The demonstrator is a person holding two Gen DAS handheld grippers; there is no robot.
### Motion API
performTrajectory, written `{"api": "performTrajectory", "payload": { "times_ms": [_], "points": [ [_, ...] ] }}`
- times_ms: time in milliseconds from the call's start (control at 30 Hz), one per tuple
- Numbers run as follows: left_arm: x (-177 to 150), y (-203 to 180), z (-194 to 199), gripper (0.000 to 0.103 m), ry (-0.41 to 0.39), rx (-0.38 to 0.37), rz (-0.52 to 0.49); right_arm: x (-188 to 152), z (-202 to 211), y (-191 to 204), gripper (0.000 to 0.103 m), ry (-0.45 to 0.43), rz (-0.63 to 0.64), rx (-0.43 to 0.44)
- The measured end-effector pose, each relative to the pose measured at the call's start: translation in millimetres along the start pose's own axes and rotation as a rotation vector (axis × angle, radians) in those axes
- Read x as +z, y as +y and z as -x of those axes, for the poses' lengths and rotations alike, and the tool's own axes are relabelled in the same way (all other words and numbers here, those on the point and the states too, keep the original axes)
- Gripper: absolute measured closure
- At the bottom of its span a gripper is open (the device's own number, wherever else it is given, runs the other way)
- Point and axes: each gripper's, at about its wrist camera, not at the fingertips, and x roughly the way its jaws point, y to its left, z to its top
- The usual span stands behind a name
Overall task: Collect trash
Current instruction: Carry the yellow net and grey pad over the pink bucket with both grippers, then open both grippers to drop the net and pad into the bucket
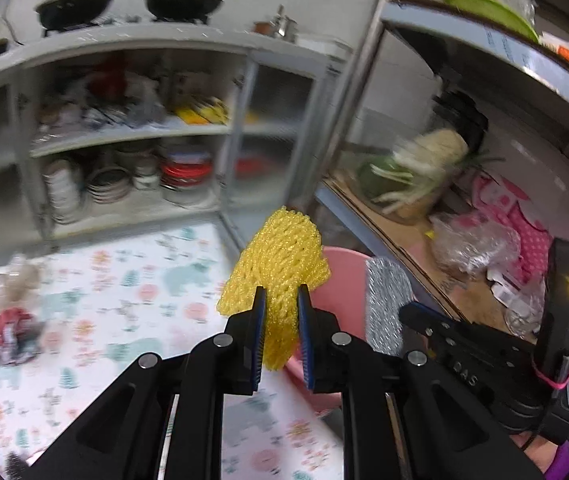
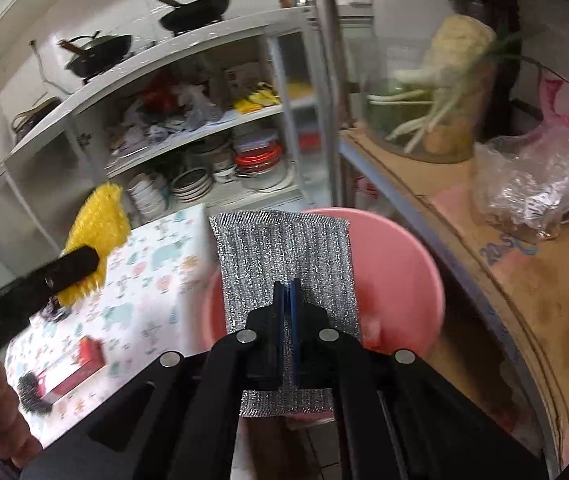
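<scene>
My left gripper (image 1: pixel 281 300) is shut on a yellow foam fruit net (image 1: pixel 280 264), held up in the air above the patterned table (image 1: pixel 116 300). The net also shows in the right wrist view (image 2: pixel 96 220). My right gripper (image 2: pixel 288 286) is shut on a silver scouring cloth (image 2: pixel 284 248) and holds it over a pink plastic bucket (image 2: pixel 396 276). In the left wrist view the cloth (image 1: pixel 386 300) hangs just right of the net, in front of the bucket (image 1: pixel 344 276).
A red wrapper (image 1: pixel 10 336) and a crumpled bag (image 1: pixel 16 280) lie on the table's left. A red packet (image 2: pixel 84 360) and a dark scrubber (image 2: pixel 32 392) lie nearer. A metal rack (image 2: pixel 464 240) with vegetables and bags stands right; a cupboard (image 1: pixel 132 132) of dishes behind.
</scene>
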Motion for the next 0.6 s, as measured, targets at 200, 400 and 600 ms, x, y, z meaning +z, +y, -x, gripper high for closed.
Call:
{"api": "performTrajectory", "payload": {
  "times_ms": [200,400,600],
  "points": [
    [-5.8,-16.4,-52.5,0.089,0.102,-0.066,0.001,2.9,-22.0,-15.5,0.100,0.010,-0.016,-0.056],
    [-13.9,-16.9,-86.6,0.089,0.175,-0.112,0.033,1.1,-40.9,-15.7,0.100,0.031,0.012,-0.092],
    [-21.3,-16.1,-107.6,0.084,0.217,-0.133,0.043,-2.1,-57.1,-16.0,0.099,0.074,0.026,-0.120]
  ]
}}
